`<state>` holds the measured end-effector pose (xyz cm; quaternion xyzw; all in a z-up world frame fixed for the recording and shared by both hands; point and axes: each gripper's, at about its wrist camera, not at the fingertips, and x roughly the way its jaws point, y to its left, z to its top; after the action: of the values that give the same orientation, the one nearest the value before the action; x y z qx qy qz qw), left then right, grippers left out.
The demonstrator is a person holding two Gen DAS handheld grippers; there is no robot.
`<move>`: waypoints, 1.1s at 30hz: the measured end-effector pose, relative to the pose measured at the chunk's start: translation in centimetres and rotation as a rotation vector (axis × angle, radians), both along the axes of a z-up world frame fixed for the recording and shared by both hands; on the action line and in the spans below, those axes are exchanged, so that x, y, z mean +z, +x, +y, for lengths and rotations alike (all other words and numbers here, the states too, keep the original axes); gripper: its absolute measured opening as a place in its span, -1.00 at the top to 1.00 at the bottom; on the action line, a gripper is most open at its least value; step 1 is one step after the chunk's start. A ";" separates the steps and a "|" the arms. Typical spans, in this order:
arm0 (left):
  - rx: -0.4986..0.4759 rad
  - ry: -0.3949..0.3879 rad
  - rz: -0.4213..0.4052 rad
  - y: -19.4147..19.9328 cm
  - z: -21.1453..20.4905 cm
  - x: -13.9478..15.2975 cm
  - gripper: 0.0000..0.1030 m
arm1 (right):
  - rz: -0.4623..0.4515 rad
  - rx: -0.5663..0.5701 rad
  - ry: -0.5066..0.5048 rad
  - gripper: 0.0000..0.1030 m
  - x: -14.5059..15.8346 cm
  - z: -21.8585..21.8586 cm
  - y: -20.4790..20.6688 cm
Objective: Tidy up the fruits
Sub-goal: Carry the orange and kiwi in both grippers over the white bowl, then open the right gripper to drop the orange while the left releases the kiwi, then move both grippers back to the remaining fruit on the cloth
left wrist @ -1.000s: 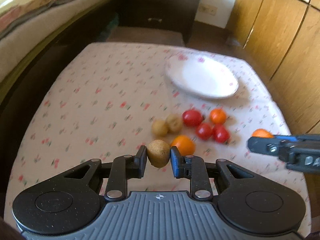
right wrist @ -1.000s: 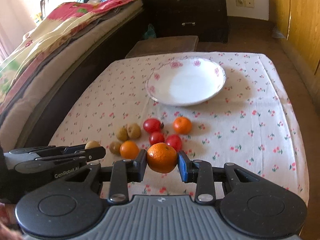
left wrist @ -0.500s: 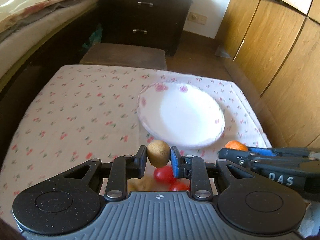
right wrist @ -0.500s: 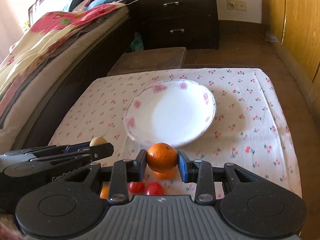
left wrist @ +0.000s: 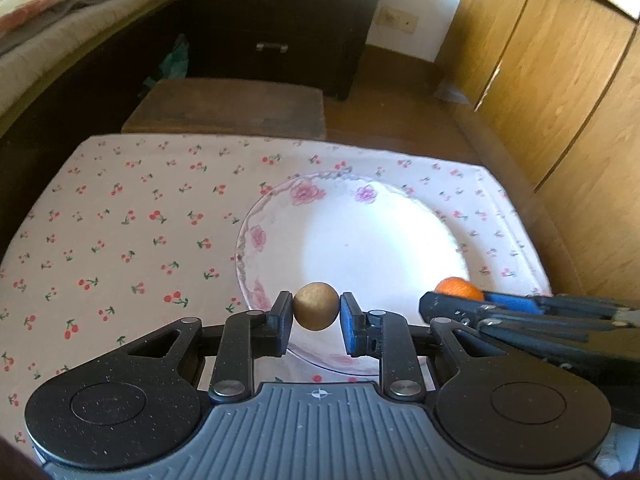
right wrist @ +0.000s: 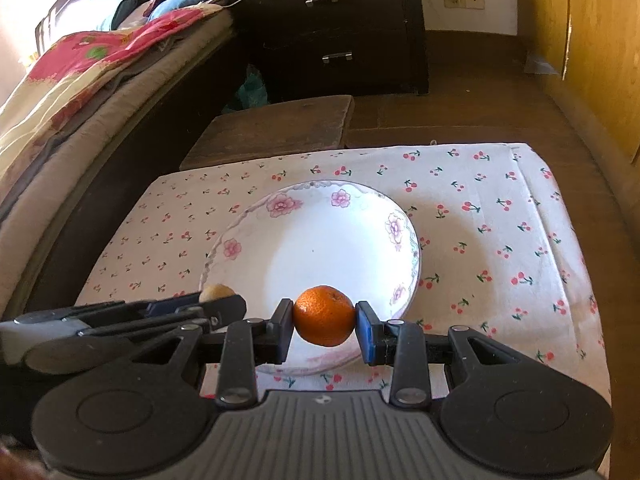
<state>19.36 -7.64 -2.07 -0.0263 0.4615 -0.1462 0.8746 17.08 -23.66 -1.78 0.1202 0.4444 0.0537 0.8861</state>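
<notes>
My left gripper (left wrist: 315, 312) is shut on a small round brown fruit (left wrist: 315, 306) and holds it over the near rim of a white plate with pink flowers (left wrist: 280, 216). My right gripper (right wrist: 324, 322) is shut on an orange (right wrist: 324, 315) and holds it over the same plate (right wrist: 256, 220) at its near edge. In the left wrist view the right gripper (left wrist: 440, 304) comes in from the right with the orange (left wrist: 458, 287). In the right wrist view the left gripper (right wrist: 224, 304) comes in from the left with the brown fruit (right wrist: 216, 292). The other fruits are out of view.
The plate sits on a table with a white cherry-print cloth (left wrist: 120, 216). Behind the table are a low brown stool (left wrist: 228, 108), a dark drawer chest (left wrist: 280, 20), a bed on the left (right wrist: 80, 80) and wooden cupboard doors on the right (left wrist: 560, 80).
Both grippers have moved forward and lower with their fruits, from above the fruit pile to the plate's near rim. The loose fruits have dropped out of view.
</notes>
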 end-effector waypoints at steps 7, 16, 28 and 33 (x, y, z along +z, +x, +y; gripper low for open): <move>0.026 0.011 0.018 0.8 0.2 -1.0 0.39 | 0.020 0.001 0.004 0.33 -0.9 0.2 1.0; 0.021 0.034 0.015 0.8 -0.3 -1.1 0.35 | 0.038 -0.017 0.008 0.30 -1.4 -0.1 1.3; 0.031 0.036 0.000 0.6 0.0 -0.3 0.15 | 0.018 -0.032 0.024 0.30 -0.9 -0.3 1.1; 0.037 0.026 -0.013 0.4 0.3 0.3 0.08 | 0.005 -0.041 0.033 0.30 -0.3 -0.2 0.7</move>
<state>19.73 -7.29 -1.79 -0.0223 0.4573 -0.1242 0.8803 17.81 -23.89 -2.08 0.1443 0.4430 0.0426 0.8838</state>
